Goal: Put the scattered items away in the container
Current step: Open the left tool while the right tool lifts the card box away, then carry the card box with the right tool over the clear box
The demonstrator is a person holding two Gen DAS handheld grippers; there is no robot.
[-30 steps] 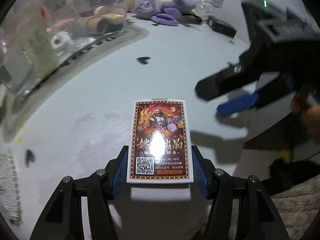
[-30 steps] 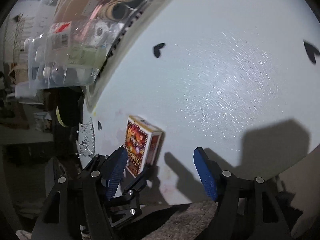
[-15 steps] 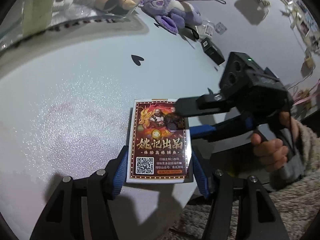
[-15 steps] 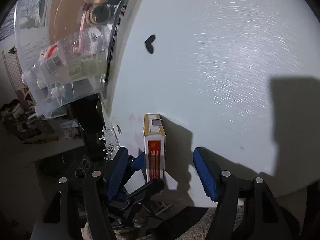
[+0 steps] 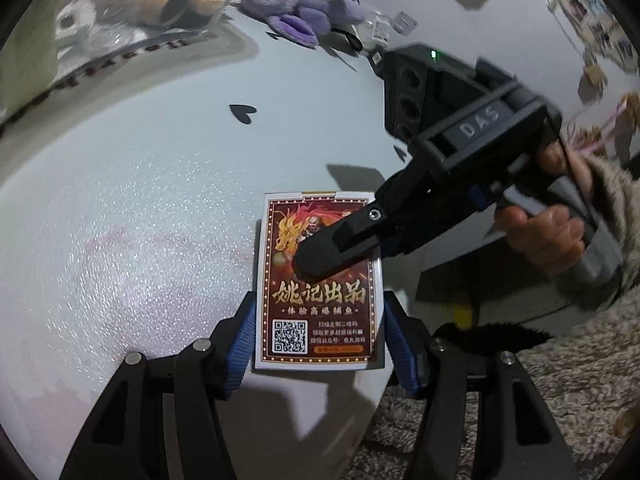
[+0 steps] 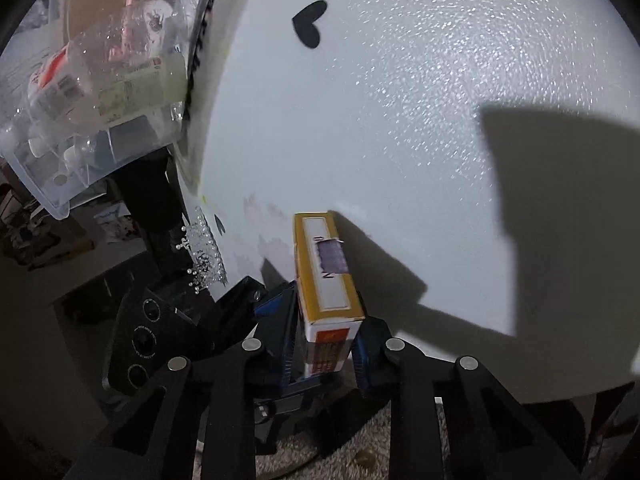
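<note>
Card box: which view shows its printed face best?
Left wrist view: the card box faces the camera with its artwork and QR code readable. The right wrist view shows only its narrow yellow-bordered edge and one end.

Dark red card box (image 5: 320, 292) with gold lettering, yellow-bordered edge (white inside); blue-padded black left gripper (image 5: 318, 344); purple plush toy (image 5: 296, 4); white table (image 5: 132, 208).

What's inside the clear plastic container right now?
Through the clear container's wall show a pale bottle, small white-capped bottles and a dark flat item. Its far end holds a tan plush toy. Anything underneath is hidden.
</note>
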